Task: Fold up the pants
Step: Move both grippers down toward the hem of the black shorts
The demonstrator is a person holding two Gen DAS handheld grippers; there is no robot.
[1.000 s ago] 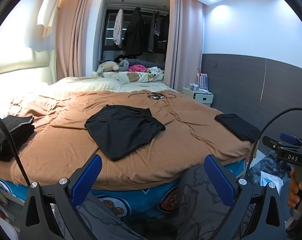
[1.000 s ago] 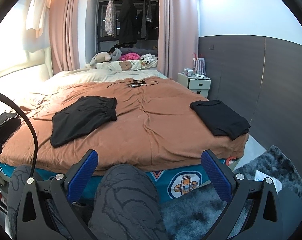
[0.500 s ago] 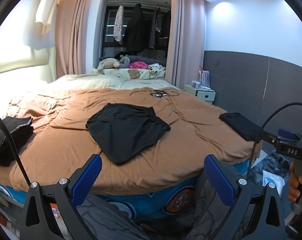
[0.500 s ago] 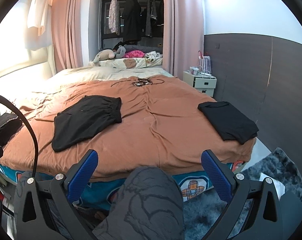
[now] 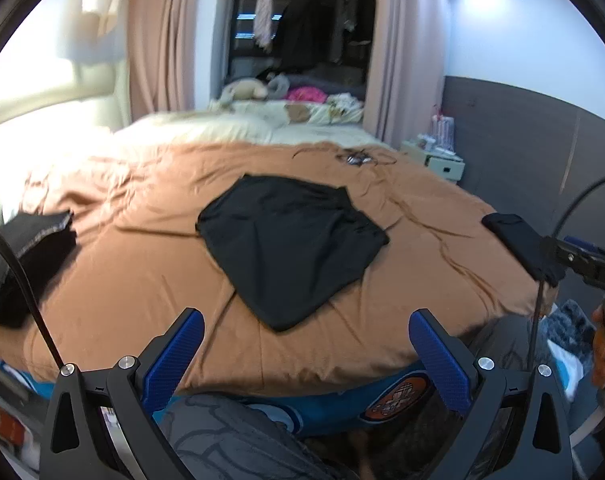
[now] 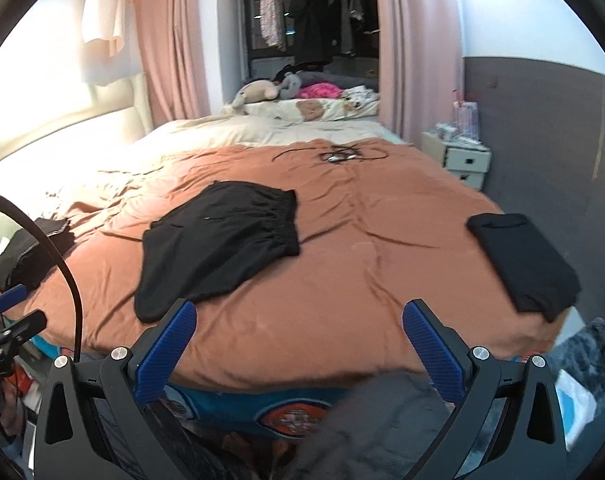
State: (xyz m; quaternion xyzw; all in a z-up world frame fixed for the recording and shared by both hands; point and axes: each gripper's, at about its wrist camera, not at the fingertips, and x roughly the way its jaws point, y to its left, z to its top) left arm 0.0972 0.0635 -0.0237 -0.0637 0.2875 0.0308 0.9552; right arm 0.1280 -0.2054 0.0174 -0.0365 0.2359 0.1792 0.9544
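Left gripper: your left gripper (image 5: 304, 354) hangs at the foot edge of the bed, its blue pads (image 5: 173, 358) spread wide with nothing between them.
Right gripper: your right gripper (image 6: 298, 346) sits at the same edge, jaws wide apart and holding nothing; the brown cover shows through the gap.
Pants: the black pants (image 5: 288, 242) lie on the brown bedspread (image 5: 142, 264), already doubled over, waistband toward the pillows and leg end toward you. In your right wrist view they sit left of centre (image 6: 218, 248), the leg end just beyond your left-hand pad.
Contact: neither gripper touches the pants.
Folded pile, right: a folded black garment (image 6: 524, 260) rests at the right edge of the bedspread, well apart from the pants.
Dark pile, left: a stack of dark clothes (image 5: 26, 256) lies at the left edge of the bed.
Far end: tangled cables (image 6: 338, 155) lie on the bedspread beyond the pants, and stuffed toys (image 6: 262, 92) sit behind the pillows.
Your knee: a grey patterned trouser leg (image 5: 238, 436) fills the bottom of the left wrist view, below the pads.
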